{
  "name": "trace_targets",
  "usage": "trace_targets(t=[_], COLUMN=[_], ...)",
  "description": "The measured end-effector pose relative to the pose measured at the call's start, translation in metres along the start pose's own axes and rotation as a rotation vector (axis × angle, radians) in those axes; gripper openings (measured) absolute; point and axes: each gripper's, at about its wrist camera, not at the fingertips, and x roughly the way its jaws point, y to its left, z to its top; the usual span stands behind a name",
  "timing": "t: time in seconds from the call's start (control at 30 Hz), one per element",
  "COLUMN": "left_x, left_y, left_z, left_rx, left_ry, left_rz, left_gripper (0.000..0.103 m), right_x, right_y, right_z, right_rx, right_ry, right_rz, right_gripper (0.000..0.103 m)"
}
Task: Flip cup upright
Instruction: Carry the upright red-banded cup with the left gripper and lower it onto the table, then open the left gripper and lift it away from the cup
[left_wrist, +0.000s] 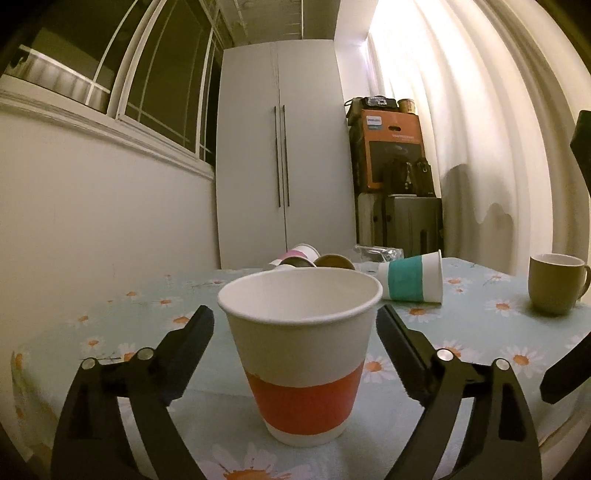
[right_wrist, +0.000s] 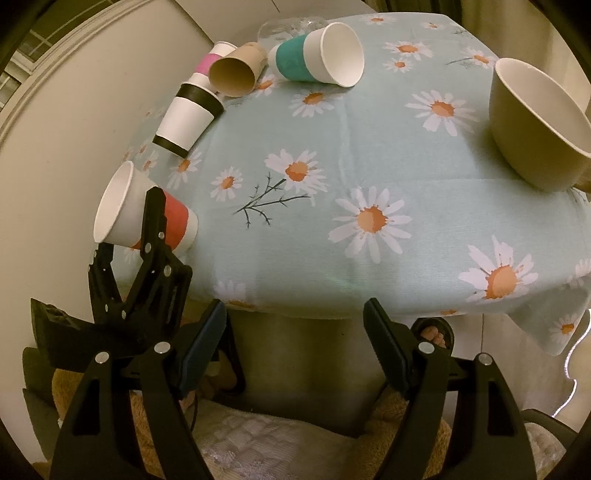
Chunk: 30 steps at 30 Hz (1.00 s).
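Red-banded paper was what you had closest to you: the red-banded cup (left_wrist: 301, 354) stood mouth up on the daisy tablecloth (left_wrist: 472, 325), right between the fingers of your left gripper (left_wrist: 295, 332), whose jaws were spread with a visible gap on each side of the cup wall, gripping nothing. In the right wrist view that same cup (right_wrist: 147, 210) sat very near the table's left edge, so the likeliest trouble I judged was a finger catching the rim or wall as you backed out; a light, empty paper cup would tip or slide off the cloth with little push. Pulling straight back along the fingers would have been safer than swinging sideways. Your right gripper (right_wrist: 295, 332) hung wide apart below the table's near edge, holding nothing, and posed no threat where it was. Farther across the cloth, the olive mug (right_wrist: 539, 125) stood upright on your right, well apart from the cup. At the far side lay the cups not yet righted: a black-banded cup (right_wrist: 188, 118), a brown cup (right_wrist: 236, 72), a pink-banded cup (right_wrist: 216, 55) and a teal-banded cup (right_wrist: 317, 55), crowded together, several touching. Reaching for one could have nudged its neighbours and set them rolling toward the far edge.
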Motion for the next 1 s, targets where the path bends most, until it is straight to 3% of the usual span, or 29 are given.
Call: trace_targets(t=[0.37, 0.53, 0.73, 0.87, 1.0], left_x=[-0.015, -0.022, -0.036, -0.041, -0.046], left_y=[0.007, 0.019, 0.042, 0.064, 0.082], left_z=[0.033, 0.063, 0.106, 0.125, 0.13], left_rx=[-0.009, -0.019, -0.007, -0.038, -0.03], left_ry=[0.03, 0.113, 0.156, 0.248, 0.321], left_rz=[-0.028, -0.129, -0.236, -0.333, -0.359], left_gripper=[0.097, 0.097, 0.097, 0.097, 0.097], right_x=[-0.007, -0.015, -0.025, -0.031, -0.034], right_y=[-0.004, -0.003, 0.003, 0.011, 0.018], right_z=[0.001, 0.0, 0.0, 0.001, 0.001], right_rx=[0.005, -0.007, -0.029, -0.059, -0.084], right_ry=[-0.03, -0.051, -0.088, -0.12, -0.145], right_rz=[-0.013, -0.005, 0.016, 0.023, 0.03], right_gripper=[0.076, 0.076, 0.078, 0.078, 0.078])
